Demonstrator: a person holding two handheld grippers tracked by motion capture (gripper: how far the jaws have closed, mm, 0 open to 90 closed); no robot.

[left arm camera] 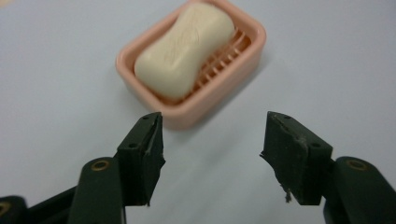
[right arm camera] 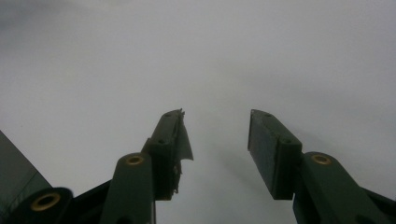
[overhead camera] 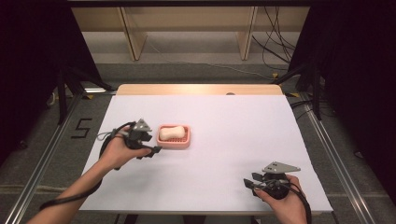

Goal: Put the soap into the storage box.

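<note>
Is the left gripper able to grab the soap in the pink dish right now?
Probably yes: the left gripper is open, close to the soap in its pink dish, with nothing in between.

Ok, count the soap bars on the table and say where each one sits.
1. The soap bar lies in the pink soap dish on the white table, just ahead of the open left gripper. Nothing there could hide another.
</note>
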